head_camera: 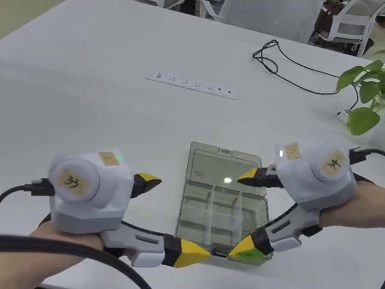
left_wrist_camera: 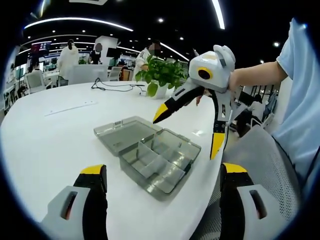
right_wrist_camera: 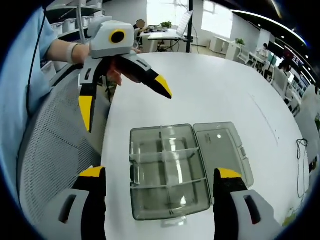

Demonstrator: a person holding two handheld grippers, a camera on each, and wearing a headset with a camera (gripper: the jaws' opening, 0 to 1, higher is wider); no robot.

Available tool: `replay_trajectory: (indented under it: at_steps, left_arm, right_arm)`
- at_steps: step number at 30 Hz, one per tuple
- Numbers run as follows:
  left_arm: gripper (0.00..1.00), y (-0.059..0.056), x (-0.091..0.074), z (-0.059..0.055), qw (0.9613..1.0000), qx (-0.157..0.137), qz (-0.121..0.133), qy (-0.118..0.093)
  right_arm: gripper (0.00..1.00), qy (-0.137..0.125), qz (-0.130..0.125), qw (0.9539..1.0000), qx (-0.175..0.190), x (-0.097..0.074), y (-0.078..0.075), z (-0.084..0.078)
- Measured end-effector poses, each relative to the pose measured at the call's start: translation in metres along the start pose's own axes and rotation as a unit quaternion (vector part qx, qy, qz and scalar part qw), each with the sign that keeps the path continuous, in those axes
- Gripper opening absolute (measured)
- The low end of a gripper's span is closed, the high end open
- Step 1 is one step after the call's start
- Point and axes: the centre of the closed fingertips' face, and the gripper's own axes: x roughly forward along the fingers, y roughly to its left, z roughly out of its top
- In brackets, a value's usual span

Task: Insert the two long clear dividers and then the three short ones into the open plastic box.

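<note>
My tongs are both wide and empty. The left tongs (head_camera: 170, 217) and right tongs (head_camera: 245, 212) flank the box (right_wrist_camera: 165, 200), which lies open at the counter's near edge. The dividers (right_wrist_camera: 167, 150) look slotted in already, so I'd steady a wall with one tip and gently press down any riding high.

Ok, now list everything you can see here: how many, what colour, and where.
table: one, white, under everything
plastic box: one, smoky clear, open with lid laid flat, near edge
dividers: clear, standing inside the box; count unclear
power strip: one, white, mid-table beyond the box
cable: one, black, far right
potted plant: one, green, right edge
left gripper: one, white, yellow-tipped jaws open, left of the box
right gripper: one, same colours, jaws open, right of the box
</note>
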Motion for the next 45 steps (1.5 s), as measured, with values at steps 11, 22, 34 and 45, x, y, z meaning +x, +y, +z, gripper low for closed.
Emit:
replay_trajectory:
  at_steps: [11, 22, 34, 45]
  left_arm:
    - [0.97, -0.004, 0.001, 0.007, 1.0, 0.006, -0.004, -0.006]
    - [0.97, -0.007, 0.004, 0.006, 0.9999, 0.008, -0.007, 0.002]
    - [0.97, -0.004, 0.0, 0.004, 0.9999, 0.011, 0.001, 0.008]
    - [0.99, 0.005, -0.01, -0.002, 0.9997, 0.013, 0.015, 0.016]
  right_arm:
    - [0.94, 0.022, -0.042, 0.9964, 0.071, -0.04, -0.01, -0.067]
    - [0.91, 0.07, -0.066, 0.9887, 0.115, -0.071, -0.019, -0.136]
    - [0.74, 0.172, -0.048, 0.982, 0.06, -0.091, -0.016, -0.192]
    - [0.55, 0.211, -0.036, 0.9762, 0.034, -0.087, -0.017, -0.207]
